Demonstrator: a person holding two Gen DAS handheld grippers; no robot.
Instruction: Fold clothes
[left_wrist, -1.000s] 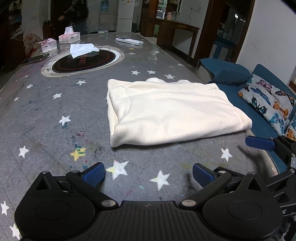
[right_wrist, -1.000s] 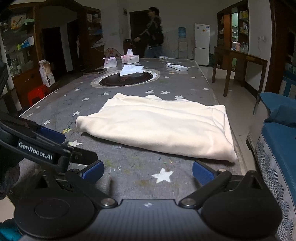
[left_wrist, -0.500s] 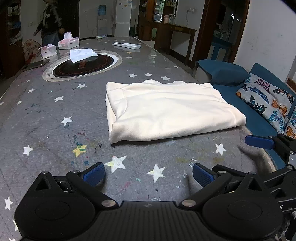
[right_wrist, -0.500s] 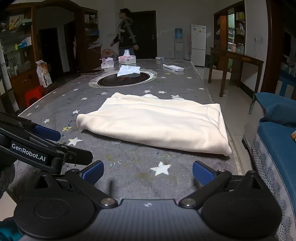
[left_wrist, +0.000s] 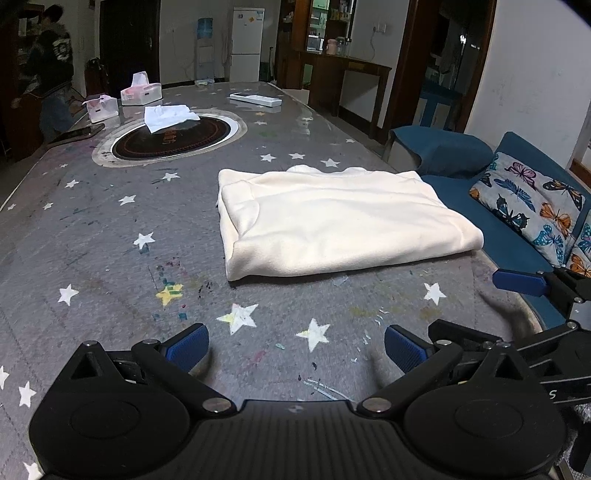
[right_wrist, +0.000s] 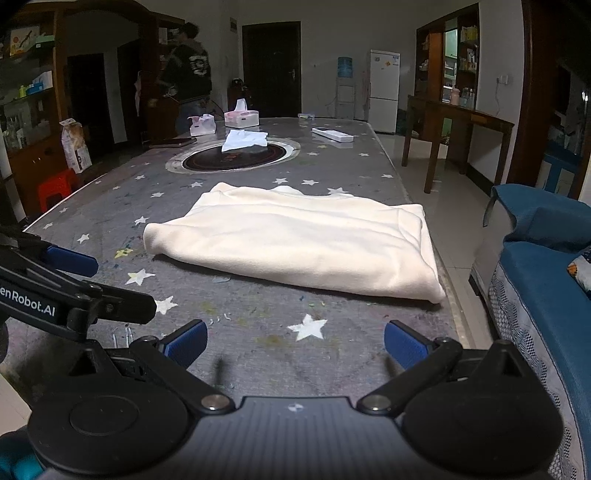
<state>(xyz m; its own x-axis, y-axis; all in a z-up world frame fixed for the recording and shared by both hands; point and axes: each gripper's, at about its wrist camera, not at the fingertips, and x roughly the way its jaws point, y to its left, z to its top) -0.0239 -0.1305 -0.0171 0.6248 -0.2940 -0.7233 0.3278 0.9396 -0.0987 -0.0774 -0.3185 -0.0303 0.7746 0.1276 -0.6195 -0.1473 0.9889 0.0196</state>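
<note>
Lying folded on the star-patterned grey table (left_wrist: 92, 258), a cream garment (left_wrist: 332, 218) is seen; both grippers (left_wrist: 295, 347) (right_wrist: 295, 341) are held released nearby, a blue sofa (right_wrist: 546, 280) beside the table.

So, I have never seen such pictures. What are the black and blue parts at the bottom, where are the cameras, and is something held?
There is no robot here. A person carries one hand-held gripper in each hand, and each has a wide-angle camera looking forward along its two blue-tipped fingers. The left wrist view shows the left hand-held gripper; the right wrist view shows the right hand-held gripper. Each one also appears at the edge of the other's picture. Both are open and hold nothing.

On the grey star-patterned table lies a folded cream garment, flat and untouched. Farther back are a white cloth, two tissue boxes and a white remote control. A blue sofa stands beside the table, and another person is in the background.
</note>
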